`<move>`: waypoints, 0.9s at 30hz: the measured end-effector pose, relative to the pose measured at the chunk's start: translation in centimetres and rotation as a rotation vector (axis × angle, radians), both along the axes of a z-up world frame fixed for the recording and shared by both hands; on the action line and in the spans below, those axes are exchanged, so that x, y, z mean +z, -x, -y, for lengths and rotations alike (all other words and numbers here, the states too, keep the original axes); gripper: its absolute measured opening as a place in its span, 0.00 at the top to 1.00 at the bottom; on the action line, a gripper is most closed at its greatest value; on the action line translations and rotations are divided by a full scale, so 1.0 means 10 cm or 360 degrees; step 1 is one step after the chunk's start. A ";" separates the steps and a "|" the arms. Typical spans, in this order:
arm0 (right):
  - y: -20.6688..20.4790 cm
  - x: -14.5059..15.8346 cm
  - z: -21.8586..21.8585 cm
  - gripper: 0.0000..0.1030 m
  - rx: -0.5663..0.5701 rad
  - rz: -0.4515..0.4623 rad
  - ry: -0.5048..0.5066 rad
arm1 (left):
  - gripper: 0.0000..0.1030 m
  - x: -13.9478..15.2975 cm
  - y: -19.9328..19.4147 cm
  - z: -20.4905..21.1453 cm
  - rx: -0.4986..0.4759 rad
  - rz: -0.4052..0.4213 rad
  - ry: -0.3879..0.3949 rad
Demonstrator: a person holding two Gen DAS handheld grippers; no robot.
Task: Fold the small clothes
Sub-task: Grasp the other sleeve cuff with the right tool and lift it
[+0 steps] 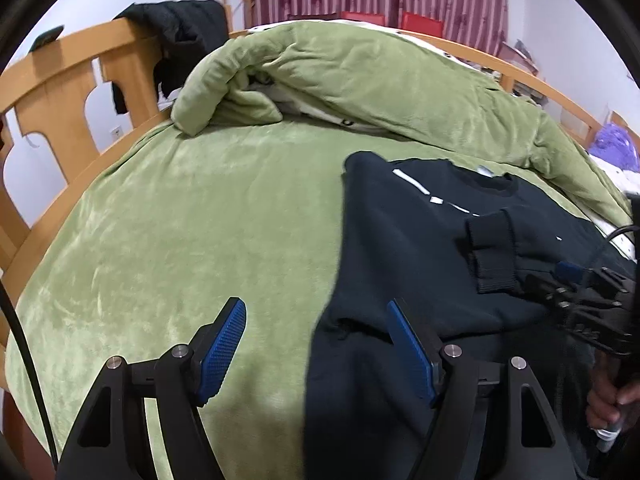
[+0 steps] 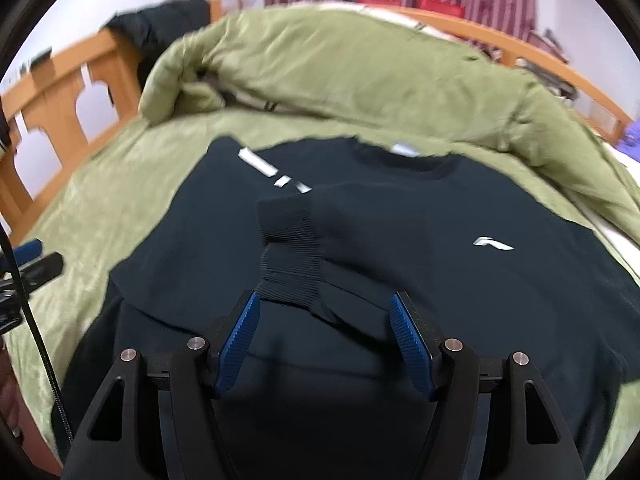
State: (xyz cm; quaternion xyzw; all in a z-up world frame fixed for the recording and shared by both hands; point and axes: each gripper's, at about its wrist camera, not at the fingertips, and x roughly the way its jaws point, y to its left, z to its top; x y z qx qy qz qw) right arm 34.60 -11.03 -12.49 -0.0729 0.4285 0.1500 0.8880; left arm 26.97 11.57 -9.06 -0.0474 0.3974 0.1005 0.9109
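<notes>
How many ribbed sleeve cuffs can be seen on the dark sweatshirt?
2. Both ribbed cuffs lie on the chest of the sweatshirt, one cuff farther from the right gripper, the other cuff nearer to it.

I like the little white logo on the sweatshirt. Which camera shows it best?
The right wrist view: the white logo sits whole and unhidden on the dark sweatshirt. The left wrist view shows only a tiny white fleck of it near the picture's right edge.

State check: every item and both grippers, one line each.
Dark sweatshirt: flat on bed, front up, sleeves folded across chest.
Ribbed cuff: lying on chest, ungripped.
Green quilt: bunched behind.
Black garment: draped over headboard.
Left gripper: open, empty.
Right gripper: open, empty.
</notes>
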 end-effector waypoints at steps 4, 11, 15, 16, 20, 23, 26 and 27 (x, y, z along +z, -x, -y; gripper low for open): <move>-0.18 -0.24 -0.23 0.28 0.0065 -0.0038 0.0083 | 0.31 -0.06 -0.01 -0.17 0.0049 -0.0010 0.0034; -0.37 -0.60 -0.44 0.12 0.0072 -0.0025 0.0321 | 0.31 -0.08 -0.07 -0.30 0.0102 -0.0004 0.0163; -0.43 -0.52 -0.20 0.77 -0.0070 0.0035 0.0276 | 0.31 -0.07 -0.09 -0.26 0.0096 0.0003 0.0190; -0.44 -0.49 -0.14 0.81 -0.0047 0.0012 0.0218 | 0.31 -0.06 -0.09 -0.23 0.0091 0.0006 0.0186; -0.35 -0.14 0.32 0.87 -0.0126 0.0145 0.0160 | 0.31 -0.04 -0.13 -0.08 0.0052 0.0008 0.0163; -0.32 0.14 0.82 0.87 -0.0254 0.0205 0.0051 | 0.31 -0.03 -0.16 0.04 0.0022 0.0010 0.0148; -0.24 0.34 1.49 0.92 -0.0455 0.0221 -0.0051 | 0.31 0.00 -0.19 0.15 0.0002 0.0014 0.0145; -0.23 0.36 1.68 0.92 -0.0492 0.0208 -0.0104 | 0.31 0.00 -0.21 0.19 -0.0002 0.0015 0.0152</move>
